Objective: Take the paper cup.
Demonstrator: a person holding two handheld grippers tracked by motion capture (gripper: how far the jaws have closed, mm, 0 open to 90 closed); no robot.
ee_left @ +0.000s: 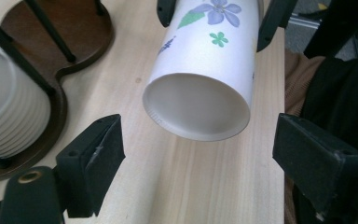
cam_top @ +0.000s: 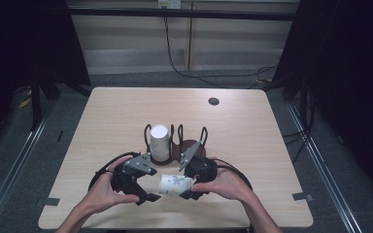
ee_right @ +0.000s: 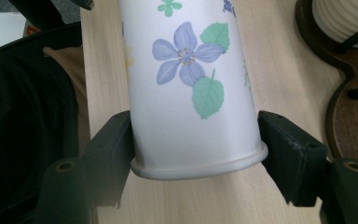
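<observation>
The right claw [ee_right: 196,140] was closed on the rim end of a flowered paper cup [ee_right: 191,88], which lay on its side above the near part of the desk [cam_top: 107,121]. The left claw [ee_left: 196,154] was wide open around the cup's base, seemingly not touching it. Behind, a white cup [cam_top: 159,141] stood in a wire holder [cam_top: 187,145].

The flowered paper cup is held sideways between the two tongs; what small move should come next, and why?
Probably the left tongs should ease forward and close around the cup's base. The flowered paper cup lies sideways, gripped near its rim by the right tongs. In the left gripper view the base faces the open jaws, which stand apart from it.
</observation>
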